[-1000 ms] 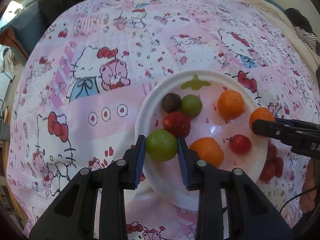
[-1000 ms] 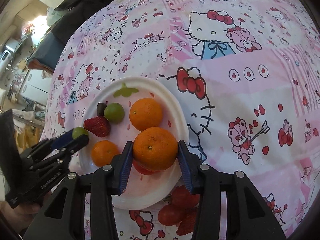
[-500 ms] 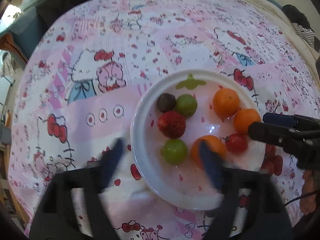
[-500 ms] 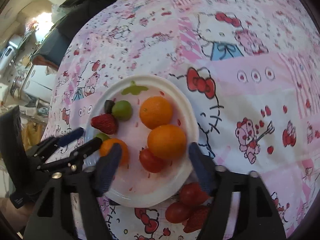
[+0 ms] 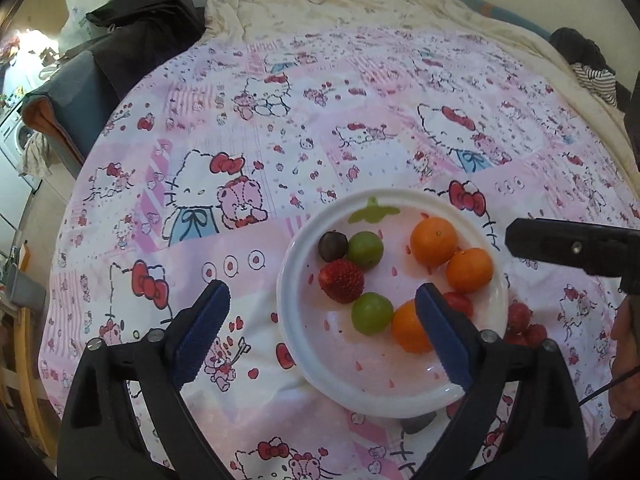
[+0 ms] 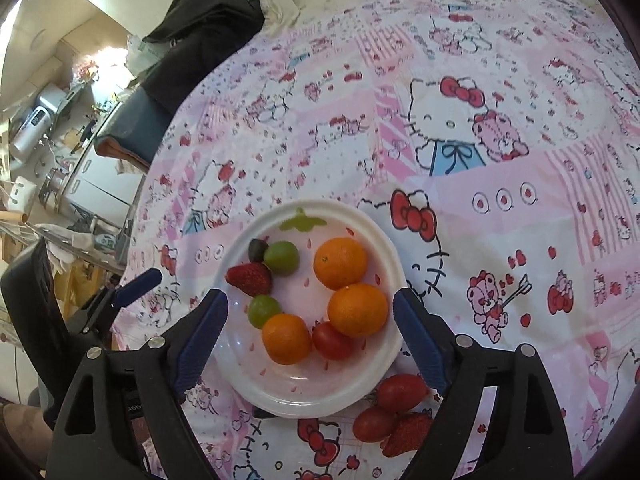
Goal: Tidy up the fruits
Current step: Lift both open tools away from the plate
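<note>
- While both tools tilt steeply down over the white plate (image 6: 394,264), neither grips anything — each has just been opening, with no fruit pressed by its pads.
- Left tool (image 5: 320,330): jaws stand wide apart, one blue pad over the pink patterned cloth (image 5: 280,128), the other above the plate's near side.
- Right tool (image 6: 310,330): jaws spread just as wide, straddling the plate's near half.
- On the plate lie three oranges (image 6: 340,263), two green fruits (image 6: 281,258), a strawberry (image 6: 250,279), a dark fruit (image 6: 256,250) and a red tomato (image 6: 332,341) — loosely bunched, several touching.
- More red fruits (image 6: 394,408) sit on the cloth just beside the plate's rim, by the right tool.
</note>
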